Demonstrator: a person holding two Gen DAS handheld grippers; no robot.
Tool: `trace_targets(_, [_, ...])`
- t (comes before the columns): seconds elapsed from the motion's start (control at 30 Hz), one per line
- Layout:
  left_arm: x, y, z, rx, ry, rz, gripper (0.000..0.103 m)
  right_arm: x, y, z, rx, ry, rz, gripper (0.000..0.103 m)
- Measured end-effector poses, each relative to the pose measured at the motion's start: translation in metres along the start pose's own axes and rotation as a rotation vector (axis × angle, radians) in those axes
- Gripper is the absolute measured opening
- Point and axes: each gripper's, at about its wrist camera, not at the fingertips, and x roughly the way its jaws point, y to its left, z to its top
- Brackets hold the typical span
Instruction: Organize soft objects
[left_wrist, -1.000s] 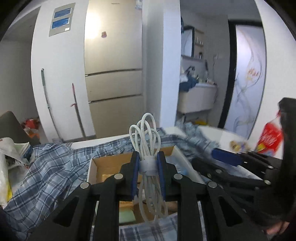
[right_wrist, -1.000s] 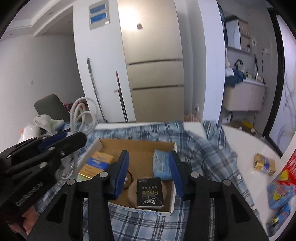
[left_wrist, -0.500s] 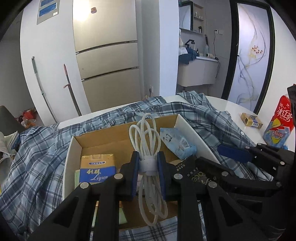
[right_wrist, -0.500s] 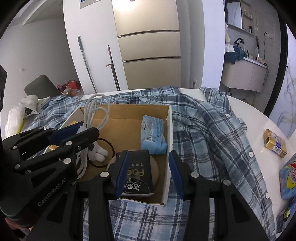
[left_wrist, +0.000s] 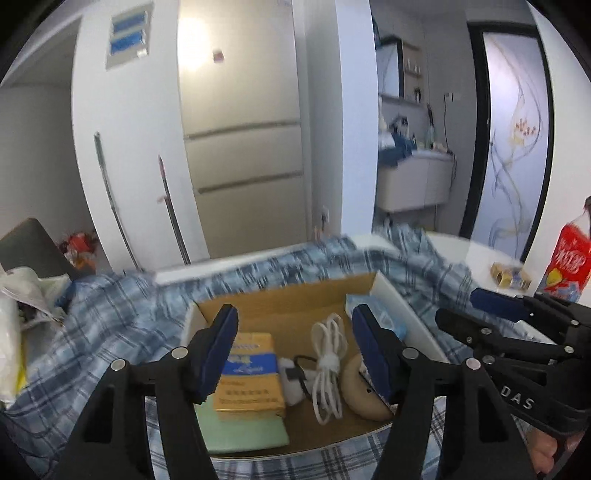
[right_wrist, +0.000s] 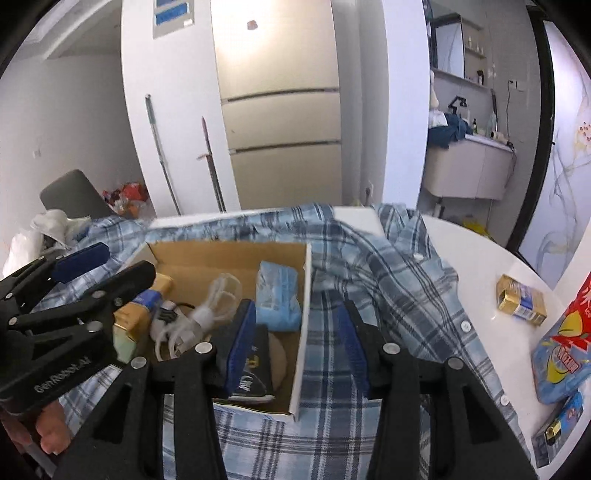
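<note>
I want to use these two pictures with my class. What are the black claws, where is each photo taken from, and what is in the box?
The claws are hand-held grippers, one per hand, each with a camera looking along its fingers. The left gripper and the right gripper are both open and empty. The cardboard box sits on a plaid shirt. Inside lie a bundled white cable, a gold and blue packet, a blue tissue pack and a black packet.
</note>
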Motion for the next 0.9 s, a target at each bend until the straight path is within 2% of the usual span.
trace_targets(0.03, [-0.010, 0.002, 0.002, 0.004, -0.033, -0.005, 0.078, -0.004, 0.002, 0.002, -0.002, -0.014, 0.004, 0.046])
trace_targets(0.07, [-0.023, 0.004, 0.004, 0.010, -0.081, -0.011, 0.088, -0.008, 0.004, 0.004, -0.009, -0.028, 0.001, 0.046])
trace_targets(0.17, [-0.059, 0.013, 0.007, 0.019, -0.189, 0.033, 0.090, -0.030, 0.007, 0.014, -0.017, -0.115, -0.042, 0.047])
trace_targets(0.27, [-0.090, 0.024, 0.012, 0.003, -0.256, 0.061, 0.091, -0.052, 0.006, 0.024, 0.000, -0.171, -0.019, 0.048])
trace_targets(0.33, [-0.112, 0.031, 0.014, -0.012, -0.305, 0.077, 0.101, -0.067, 0.008, 0.028, 0.001, -0.209, 0.002, 0.053])
trace_targets(0.43, [-0.141, 0.038, 0.011, -0.029, -0.375, 0.081, 0.103, -0.090, 0.015, 0.029, -0.013, -0.265, 0.019, 0.057])
trace_targets(0.6, [-0.174, 0.041, -0.004, -0.035, -0.430, 0.091, 0.103, -0.123, 0.033, 0.020, -0.051, -0.354, 0.020, 0.065])
trace_targets(0.67, [-0.182, 0.041, -0.012, -0.034, -0.436, 0.090, 0.103, -0.132, 0.036, 0.016, -0.046, -0.379, 0.037, 0.076])
trace_targets(0.73, [-0.188, 0.042, -0.021, -0.039, -0.445, 0.087, 0.103, -0.140, 0.035, 0.011, -0.024, -0.412, 0.054, 0.099])
trace_targets(0.8, [-0.192, 0.045, -0.034, -0.046, -0.453, 0.076, 0.103, -0.146, 0.031, 0.004, 0.000, -0.453, 0.057, 0.102])
trace_targets(0.9, [-0.191, 0.046, -0.052, -0.050, -0.460, 0.102, 0.103, -0.151, 0.029, -0.006, 0.011, -0.494, 0.023, 0.103])
